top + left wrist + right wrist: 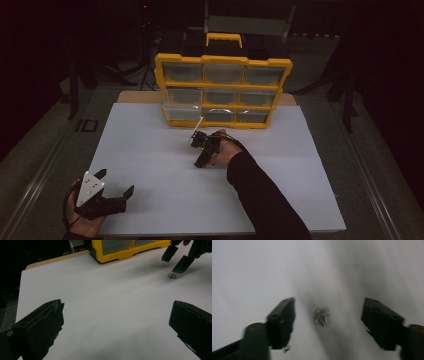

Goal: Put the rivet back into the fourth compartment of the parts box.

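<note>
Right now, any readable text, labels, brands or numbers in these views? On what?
None readable.
Organizer: no label or brand legible on its yellow frame or drawers; too dim and small to tell.
Left gripper: its grey plate has holes, no lettering.
Right gripper, screws, white sheet: no markings visible; that view is blurred.

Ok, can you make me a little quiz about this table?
1. True or false: the right gripper is squeezing the screws.
2. What colour is the drawer box? A red, B yellow, C green.
3. Which gripper sits far from the screws?

Key:
1. False. Its jaws stand apart on either side of the screws, not touching them.
2. B.
3. The left gripper, open at the near edge of the white mat.
</note>
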{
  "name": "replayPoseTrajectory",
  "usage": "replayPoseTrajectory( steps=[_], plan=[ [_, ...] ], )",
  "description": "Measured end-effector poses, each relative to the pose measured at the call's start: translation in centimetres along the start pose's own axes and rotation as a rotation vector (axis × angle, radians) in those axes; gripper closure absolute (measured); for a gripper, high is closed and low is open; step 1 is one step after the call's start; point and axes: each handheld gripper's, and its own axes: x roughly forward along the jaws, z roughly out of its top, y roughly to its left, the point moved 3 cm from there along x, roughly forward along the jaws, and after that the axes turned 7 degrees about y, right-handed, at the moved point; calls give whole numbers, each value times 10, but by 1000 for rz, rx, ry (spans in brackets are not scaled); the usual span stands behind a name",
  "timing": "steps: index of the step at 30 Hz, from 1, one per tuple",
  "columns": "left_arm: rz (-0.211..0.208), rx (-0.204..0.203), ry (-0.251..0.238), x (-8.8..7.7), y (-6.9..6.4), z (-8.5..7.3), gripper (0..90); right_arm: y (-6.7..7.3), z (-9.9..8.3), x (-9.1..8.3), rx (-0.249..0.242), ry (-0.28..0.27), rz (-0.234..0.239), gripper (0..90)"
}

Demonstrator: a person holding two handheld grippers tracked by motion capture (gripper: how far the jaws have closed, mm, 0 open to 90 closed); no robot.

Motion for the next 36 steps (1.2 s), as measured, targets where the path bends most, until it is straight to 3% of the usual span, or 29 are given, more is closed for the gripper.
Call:
replayPoseTrajectory(
  steps=[8, 13, 26, 36],
  plan=[
    [0, 1, -1, 0, 0, 0, 1, 4, 3, 8, -12, 35, 26, 568],
    [-2, 3, 0, 0, 0, 0, 1, 4, 3, 10, -5, 45, 18, 642],
    [-6, 4, -2, 0, 0, 0, 1, 6, 6, 17, -19, 81, 1, 719],
    [-6, 3, -2, 0, 0, 0, 1, 4, 6, 17, 6, 80, -9, 796]
  ],
)
